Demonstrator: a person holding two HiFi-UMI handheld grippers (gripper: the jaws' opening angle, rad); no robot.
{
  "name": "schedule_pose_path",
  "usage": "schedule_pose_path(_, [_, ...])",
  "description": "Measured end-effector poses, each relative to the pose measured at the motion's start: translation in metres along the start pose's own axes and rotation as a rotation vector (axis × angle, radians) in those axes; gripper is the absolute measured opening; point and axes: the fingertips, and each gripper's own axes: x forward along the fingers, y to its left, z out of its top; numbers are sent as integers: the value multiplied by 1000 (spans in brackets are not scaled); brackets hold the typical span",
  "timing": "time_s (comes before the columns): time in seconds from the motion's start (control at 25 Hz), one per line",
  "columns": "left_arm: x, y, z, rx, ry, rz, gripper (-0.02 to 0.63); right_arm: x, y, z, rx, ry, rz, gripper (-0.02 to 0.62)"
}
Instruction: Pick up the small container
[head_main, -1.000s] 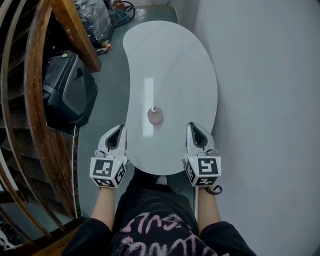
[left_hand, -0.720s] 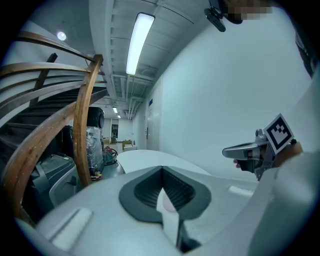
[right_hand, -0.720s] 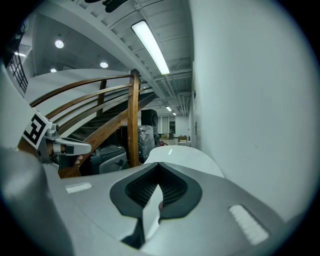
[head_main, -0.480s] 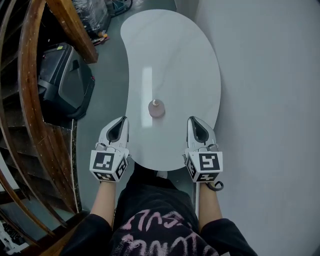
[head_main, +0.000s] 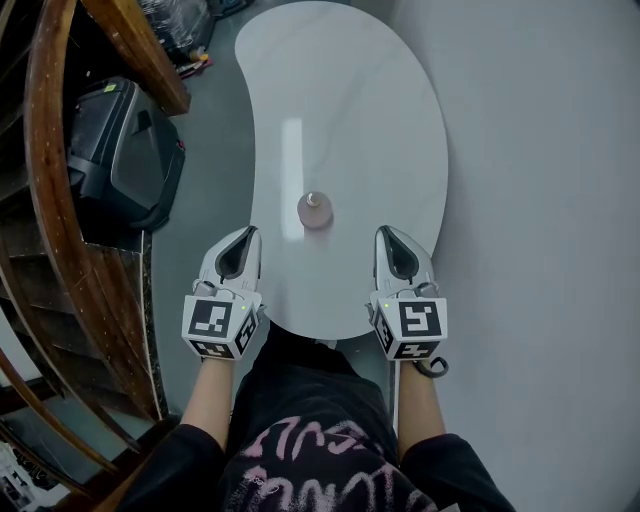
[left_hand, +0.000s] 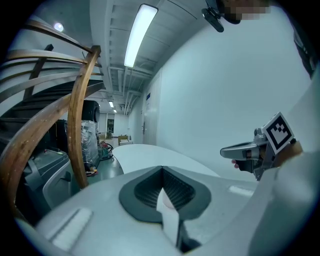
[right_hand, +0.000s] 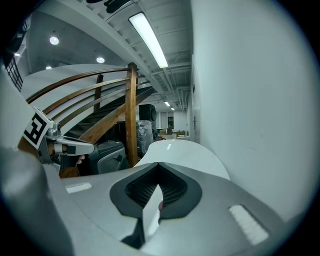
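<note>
The small container (head_main: 314, 210), a pinkish round pot with a small knob on its lid, stands on the white kidney-shaped table (head_main: 350, 110) near its front end. My left gripper (head_main: 247, 233) hovers at the table's left front edge, shut with nothing in it. Opposite it, at the right front edge, my right gripper (head_main: 387, 232) is shut and empty too. The container sits ahead of both tips and between them, apart from each. In the left gripper view the jaws (left_hand: 162, 169) meet in a point; the right gripper view shows its jaws (right_hand: 159, 165) the same way.
A black case (head_main: 115, 155) lies on the floor left of the table. A curved wooden stair railing (head_main: 50, 200) runs along the left. A plain white wall (head_main: 540, 200) stands close on the right. Wrapped goods (head_main: 175, 25) sit at the far left end.
The view has shifted forward over the table, and both grippers have crept slightly toward the container. Both stay shut.
</note>
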Motion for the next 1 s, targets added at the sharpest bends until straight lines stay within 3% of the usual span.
schedule_pose_path(1.0, [47, -12, -38, -49, 98, -53, 0, 28, -14, -43, 60, 95, 3, 11])
